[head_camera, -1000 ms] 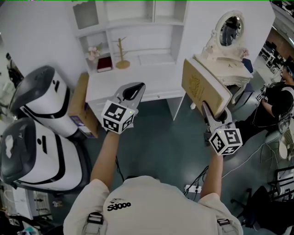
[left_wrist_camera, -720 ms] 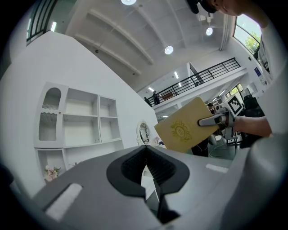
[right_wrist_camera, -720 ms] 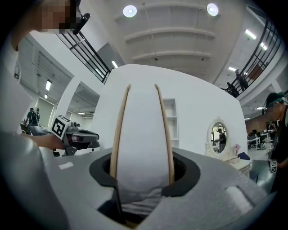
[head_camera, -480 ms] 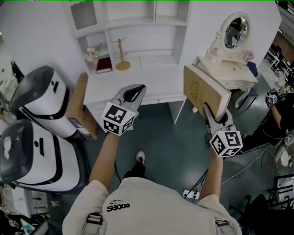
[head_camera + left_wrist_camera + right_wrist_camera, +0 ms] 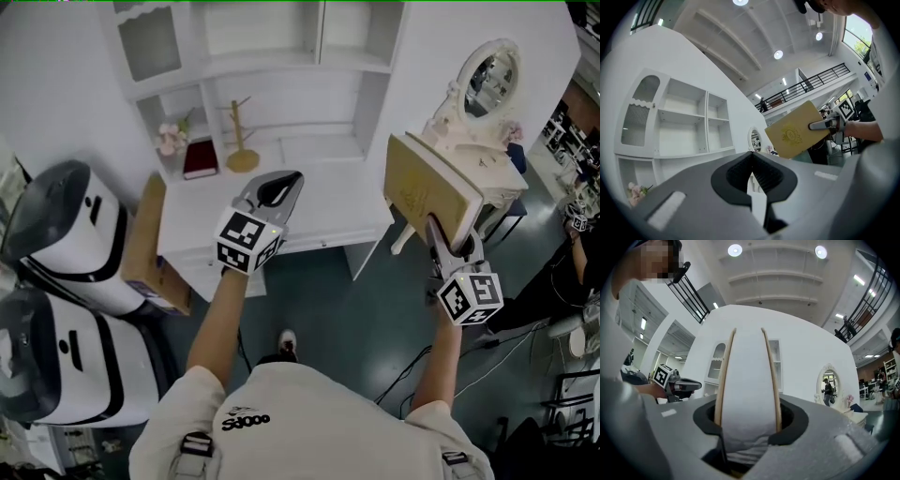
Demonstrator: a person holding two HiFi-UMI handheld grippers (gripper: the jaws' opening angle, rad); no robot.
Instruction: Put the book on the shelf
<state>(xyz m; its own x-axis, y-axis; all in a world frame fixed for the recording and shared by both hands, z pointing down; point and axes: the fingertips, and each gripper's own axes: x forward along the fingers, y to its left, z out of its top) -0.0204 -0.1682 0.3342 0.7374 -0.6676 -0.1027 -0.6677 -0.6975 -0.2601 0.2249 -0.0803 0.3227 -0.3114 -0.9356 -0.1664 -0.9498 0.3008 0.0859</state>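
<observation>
Overhead, we see the right gripper (image 5: 442, 232) clamped on the lower edge of the book (image 5: 427, 192), upright at three o'clock, probably for sliding into the shelf (image 5: 281, 64) at twelve. In the left gripper view, our left gripper (image 5: 751, 159) is pinched closed, empty. The right gripper view shows both jaws squeezing the covers.

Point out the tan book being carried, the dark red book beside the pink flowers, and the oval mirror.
tan book (image 5: 419, 192), head view, on its front cover with the emblem.
dark red book (image 5: 200, 157), head view, on the middle of its cover.
oval mirror (image 5: 489, 73), head view, on the glass.
</observation>
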